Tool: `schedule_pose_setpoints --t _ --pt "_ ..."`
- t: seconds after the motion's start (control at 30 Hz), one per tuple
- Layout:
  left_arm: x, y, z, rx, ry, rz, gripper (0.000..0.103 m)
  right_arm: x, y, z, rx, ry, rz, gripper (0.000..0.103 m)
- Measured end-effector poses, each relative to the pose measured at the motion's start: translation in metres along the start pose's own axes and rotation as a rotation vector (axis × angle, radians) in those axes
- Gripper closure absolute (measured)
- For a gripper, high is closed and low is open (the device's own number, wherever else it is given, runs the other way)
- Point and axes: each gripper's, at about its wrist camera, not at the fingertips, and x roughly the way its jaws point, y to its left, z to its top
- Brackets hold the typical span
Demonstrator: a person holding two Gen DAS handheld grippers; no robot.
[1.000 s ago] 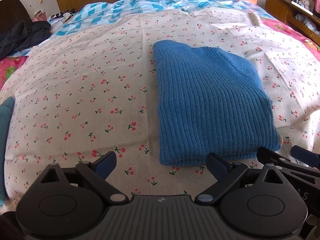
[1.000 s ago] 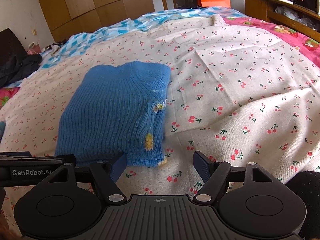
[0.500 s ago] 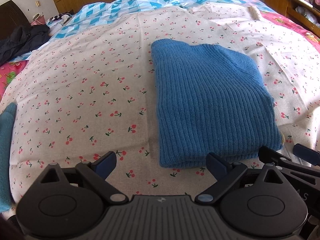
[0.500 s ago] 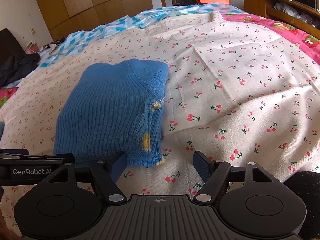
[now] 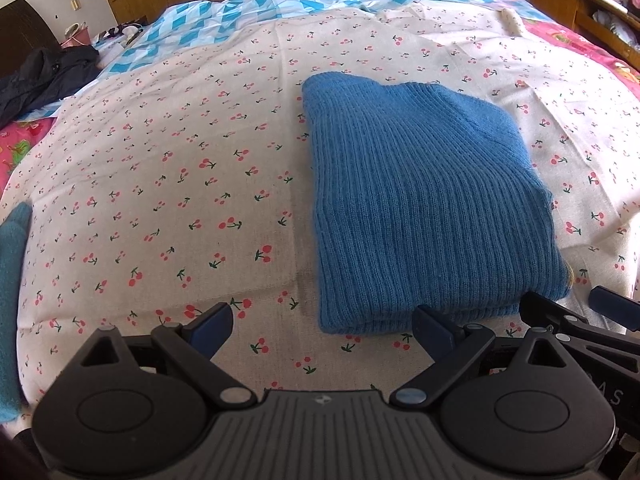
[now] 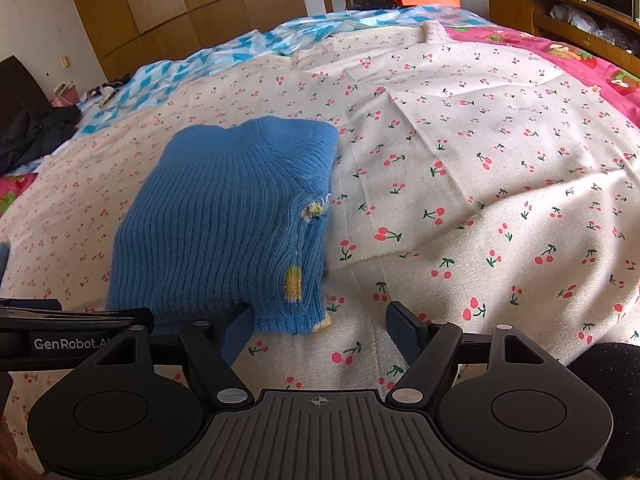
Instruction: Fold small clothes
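A blue ribbed knit sweater lies folded flat on the cherry-print sheet. In the right wrist view it shows yellow marks along its right edge. My left gripper is open and empty, just in front of the sweater's near hem, with its right finger at the hem's edge. My right gripper is open and empty, at the sweater's near right corner. The right gripper's fingers show at the right edge of the left wrist view.
A teal cloth lies at the sheet's left edge. A dark garment lies at the far left. A blue-and-white patterned quilt is at the far end. A pink cover and wooden shelves are on the right.
Both grippers have drawn slightly back and up from the sweater, so the bed sits a little lower in both views. The sweater has not moved. Both stay open.
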Motion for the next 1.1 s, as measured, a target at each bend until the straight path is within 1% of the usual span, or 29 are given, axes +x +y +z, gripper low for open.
schedule_pose_setpoints --t 0.23,1.1 --pt "0.0 -0.001 -0.002 0.007 0.002 0.019 0.003 0.002 0.003 -0.001 -0.019 0.005 -0.006 0.029" --pt "-0.009 0.0 -0.008 0.005 -0.018 0.024 0.004 -0.004 0.004 -0.004 -0.024 0.007 -0.001 0.028"
